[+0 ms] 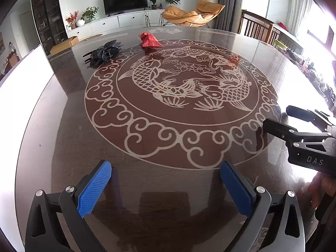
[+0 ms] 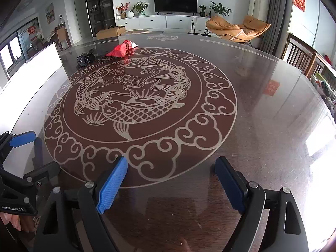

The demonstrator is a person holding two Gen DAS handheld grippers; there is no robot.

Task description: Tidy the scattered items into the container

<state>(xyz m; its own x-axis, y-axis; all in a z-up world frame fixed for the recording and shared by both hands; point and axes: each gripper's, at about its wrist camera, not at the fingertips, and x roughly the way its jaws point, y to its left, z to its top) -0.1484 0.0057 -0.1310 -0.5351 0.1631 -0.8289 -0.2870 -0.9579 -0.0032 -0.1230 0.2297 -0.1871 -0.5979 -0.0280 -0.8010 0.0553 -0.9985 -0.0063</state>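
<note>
A red crumpled packet (image 1: 150, 40) and a black clawed hair clip (image 1: 104, 53) lie at the far side of a round dark glass table (image 1: 63, 147) with a carp pattern. Both show in the right wrist view too: the packet (image 2: 120, 49) and the clip (image 2: 86, 58). A white container wall (image 1: 23, 79) stands at the table's left edge; it also shows in the right wrist view (image 2: 31, 71). My left gripper (image 1: 166, 177) is open and empty above the near table edge. My right gripper (image 2: 171, 173) is open and empty, beside the left one.
The right gripper (image 1: 277, 119) shows at the right of the left wrist view, the left gripper (image 2: 27, 147) at the left of the right wrist view. Wooden chairs (image 2: 300, 56) stand at the table's far right. A TV cabinet (image 2: 168, 21) and an orange lounge chair (image 2: 237, 29) stand beyond.
</note>
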